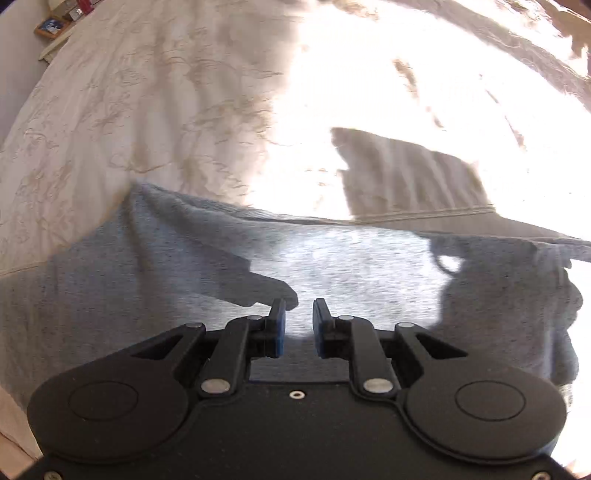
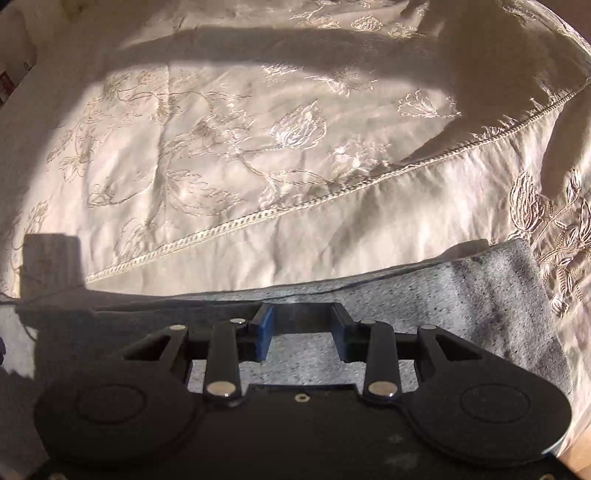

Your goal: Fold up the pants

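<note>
Grey heather pants (image 1: pixel 351 266) lie spread on a cream embroidered bedspread (image 1: pixel 147 110). In the left wrist view my left gripper (image 1: pixel 299 306) hovers just above the grey fabric, its blue-padded fingers slightly apart and empty. In the right wrist view the pants (image 2: pixel 461 295) run across the lower part of the frame, with their far edge just beyond the fingertips. My right gripper (image 2: pixel 302 308) is open wide over that edge, with nothing between its fingers.
Bright sunlight washes out the bedspread at the upper right of the left wrist view. A lace seam (image 2: pixel 295 206) crosses the bedspread (image 2: pixel 221 147) diagonally. A shelf with small items (image 1: pixel 55 26) stands beyond the bed's far left corner.
</note>
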